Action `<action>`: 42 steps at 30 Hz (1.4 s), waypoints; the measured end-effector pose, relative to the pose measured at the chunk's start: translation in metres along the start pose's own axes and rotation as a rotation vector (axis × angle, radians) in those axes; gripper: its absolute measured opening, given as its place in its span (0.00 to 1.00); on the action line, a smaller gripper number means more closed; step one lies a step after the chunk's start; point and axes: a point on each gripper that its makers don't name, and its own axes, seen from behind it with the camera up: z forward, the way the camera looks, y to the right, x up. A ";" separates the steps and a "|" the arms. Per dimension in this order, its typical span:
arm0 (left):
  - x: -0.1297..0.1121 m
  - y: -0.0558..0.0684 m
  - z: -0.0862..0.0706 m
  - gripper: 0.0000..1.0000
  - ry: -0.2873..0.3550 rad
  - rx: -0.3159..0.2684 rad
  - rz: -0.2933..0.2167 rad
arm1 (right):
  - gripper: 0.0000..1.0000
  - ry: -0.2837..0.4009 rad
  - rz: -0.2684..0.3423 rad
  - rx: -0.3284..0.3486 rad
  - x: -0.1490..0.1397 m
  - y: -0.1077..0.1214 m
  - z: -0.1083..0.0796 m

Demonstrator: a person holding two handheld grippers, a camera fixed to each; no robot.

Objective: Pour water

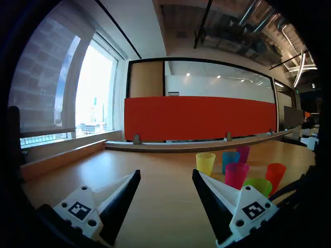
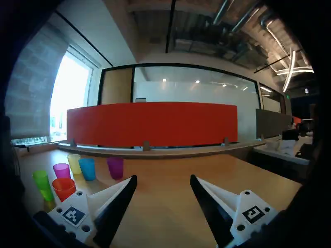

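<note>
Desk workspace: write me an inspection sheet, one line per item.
Surface: wooden desk, light brown.
Job's things: six plastic cups standing upright in a group: yellow cup, blue cup, purple cup, pink cup, green cup, orange cup; their contents cannot be told.
Clutter: nothing seen.
Grippers: left gripper and right gripper both open, holding nothing, low over the desk.
Cables: a dark cord beside the green cup, perhaps a cable.
Surroundings: red partition behind the desk, bright window, exposed pipes overhead.
</note>
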 end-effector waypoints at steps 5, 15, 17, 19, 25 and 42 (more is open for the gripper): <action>0.000 0.000 0.000 0.92 0.000 0.000 0.000 | 1.00 0.001 -0.007 0.004 0.000 -0.002 -0.001; 0.001 0.000 0.001 0.92 0.000 0.000 0.000 | 0.99 -0.001 -0.008 0.006 -0.001 -0.003 0.000; 0.001 0.000 0.001 0.92 0.000 0.000 0.000 | 0.99 -0.002 -0.008 0.007 -0.001 -0.003 0.000; 0.001 0.000 0.001 0.92 0.000 0.000 0.000 | 0.99 -0.002 -0.007 0.006 -0.001 -0.002 0.000; 0.001 0.001 0.001 0.92 0.000 0.000 0.000 | 0.99 -0.003 -0.007 0.006 0.000 -0.003 0.000; -0.001 0.001 0.000 0.92 0.000 0.000 0.000 | 0.99 -0.003 -0.007 0.006 0.000 -0.003 0.000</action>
